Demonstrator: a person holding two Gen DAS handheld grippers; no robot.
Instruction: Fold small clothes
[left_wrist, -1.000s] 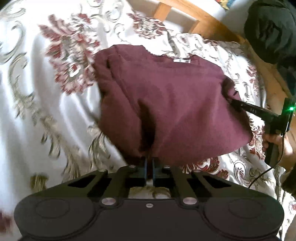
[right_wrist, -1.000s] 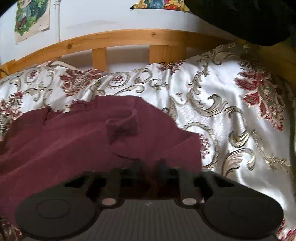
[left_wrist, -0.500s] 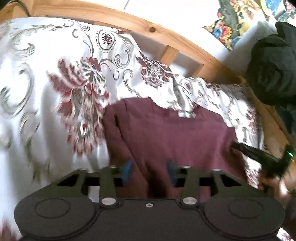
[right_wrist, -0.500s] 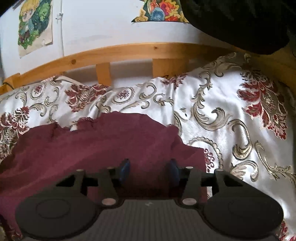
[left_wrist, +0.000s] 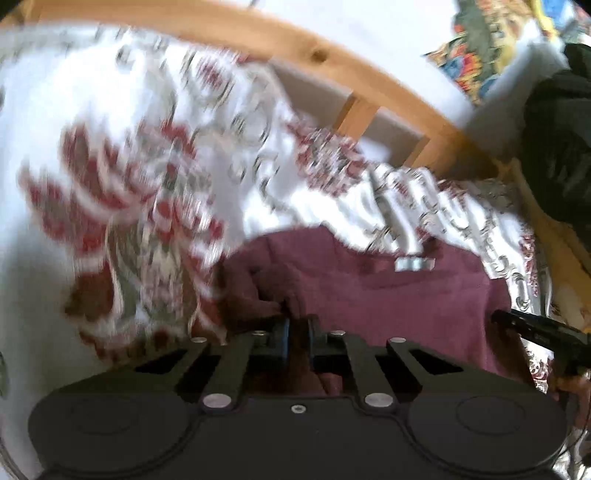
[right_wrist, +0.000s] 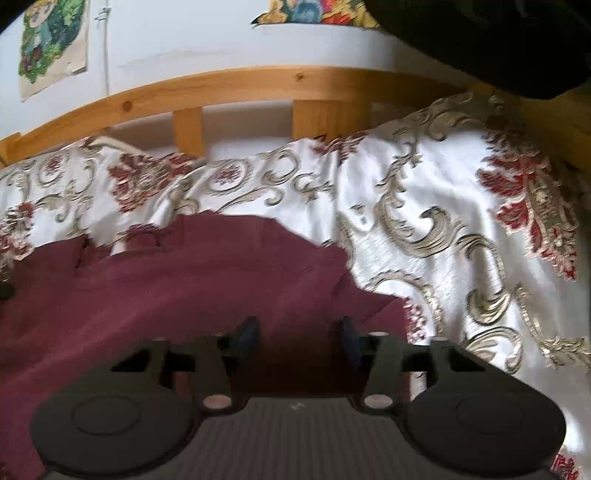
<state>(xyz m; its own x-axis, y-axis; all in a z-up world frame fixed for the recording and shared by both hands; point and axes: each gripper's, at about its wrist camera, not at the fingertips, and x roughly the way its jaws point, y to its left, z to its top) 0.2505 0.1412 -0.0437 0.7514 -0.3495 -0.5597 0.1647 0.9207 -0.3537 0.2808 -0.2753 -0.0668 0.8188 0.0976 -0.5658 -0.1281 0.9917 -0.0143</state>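
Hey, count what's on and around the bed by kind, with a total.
Maroon garment: 1
Floral bedspread: 1
Wooden bed rail: 1
Wall pictures: 2
Hand-held grippers: 2
Total: 7

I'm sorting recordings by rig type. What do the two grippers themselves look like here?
Both are matte black. The left gripper and the right gripper each have a wide body with two round raised discs, angled link bars with silver rivets, and short fingers whose inner pads look dark blue. The right one's body is finely ribbed on top, with a small white mark.
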